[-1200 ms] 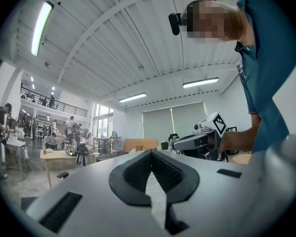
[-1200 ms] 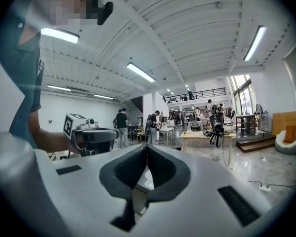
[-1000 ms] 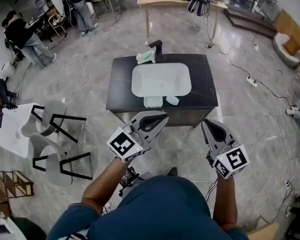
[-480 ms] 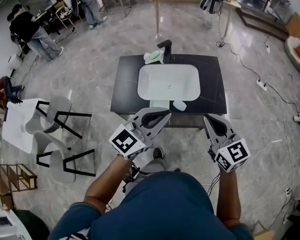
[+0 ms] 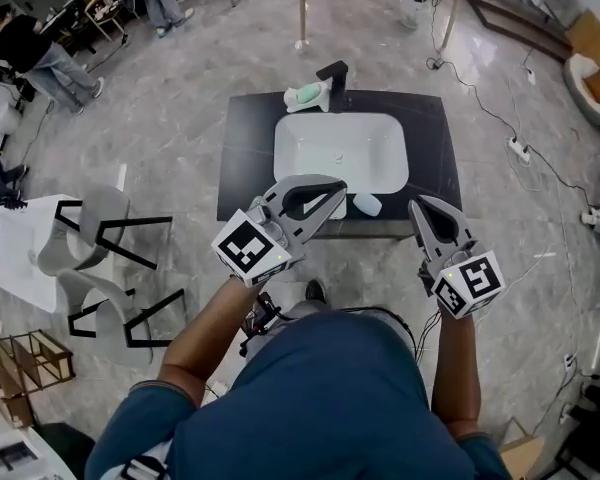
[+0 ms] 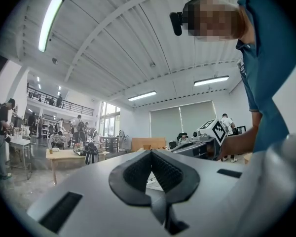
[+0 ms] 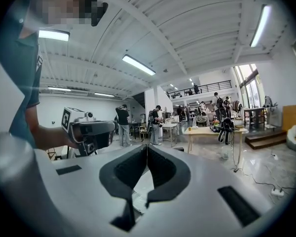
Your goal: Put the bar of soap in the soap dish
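Hovering closed and empty before the dark counter (image 5: 242,158), the left gripper (image 5: 332,192) and right gripper (image 5: 420,206) face the pale bar of soap (image 5: 367,204) lying at the counter's front edge, where a bump from unopened jaws could knock it off.

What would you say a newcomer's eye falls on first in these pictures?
The white basin set in a black counter stands out at the head view's centre. Nearer the camera, the left gripper and right gripper point towards it, both shut and empty. A pale oval bar of soap lies at the counter's near edge.
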A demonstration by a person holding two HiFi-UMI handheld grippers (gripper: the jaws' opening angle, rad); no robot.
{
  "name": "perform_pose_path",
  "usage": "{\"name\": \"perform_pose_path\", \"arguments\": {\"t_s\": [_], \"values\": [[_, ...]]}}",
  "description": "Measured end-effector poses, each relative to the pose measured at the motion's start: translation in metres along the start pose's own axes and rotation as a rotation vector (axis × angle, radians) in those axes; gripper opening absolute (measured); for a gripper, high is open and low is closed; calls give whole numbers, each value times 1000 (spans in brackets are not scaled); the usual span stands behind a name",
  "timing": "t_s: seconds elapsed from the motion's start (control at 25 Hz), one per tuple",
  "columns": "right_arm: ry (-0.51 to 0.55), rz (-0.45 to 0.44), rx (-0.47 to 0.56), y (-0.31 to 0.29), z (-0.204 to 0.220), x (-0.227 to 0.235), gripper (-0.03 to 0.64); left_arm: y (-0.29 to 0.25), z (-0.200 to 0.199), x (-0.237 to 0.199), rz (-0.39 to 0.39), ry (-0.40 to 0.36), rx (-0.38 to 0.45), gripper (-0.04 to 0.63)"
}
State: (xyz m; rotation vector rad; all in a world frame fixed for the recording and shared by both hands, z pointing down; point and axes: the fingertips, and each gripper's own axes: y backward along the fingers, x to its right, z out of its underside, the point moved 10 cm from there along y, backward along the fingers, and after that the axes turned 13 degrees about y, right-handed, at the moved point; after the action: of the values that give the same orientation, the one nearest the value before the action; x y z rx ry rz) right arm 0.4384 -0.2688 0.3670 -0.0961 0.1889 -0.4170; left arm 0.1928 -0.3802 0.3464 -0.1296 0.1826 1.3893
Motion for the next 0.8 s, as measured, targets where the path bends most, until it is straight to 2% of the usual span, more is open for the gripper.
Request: {"name": "perform_pose_path", "arguments": {"t_s": [0.36, 0.8], "values": [[0, -30, -23, -48, 16, 18, 15, -11, -1, -39, -11, 20, 0, 2], [-21, -156, -109, -103, 72, 52, 15, -25, -6, -73, -132, 22, 16, 2]]}}
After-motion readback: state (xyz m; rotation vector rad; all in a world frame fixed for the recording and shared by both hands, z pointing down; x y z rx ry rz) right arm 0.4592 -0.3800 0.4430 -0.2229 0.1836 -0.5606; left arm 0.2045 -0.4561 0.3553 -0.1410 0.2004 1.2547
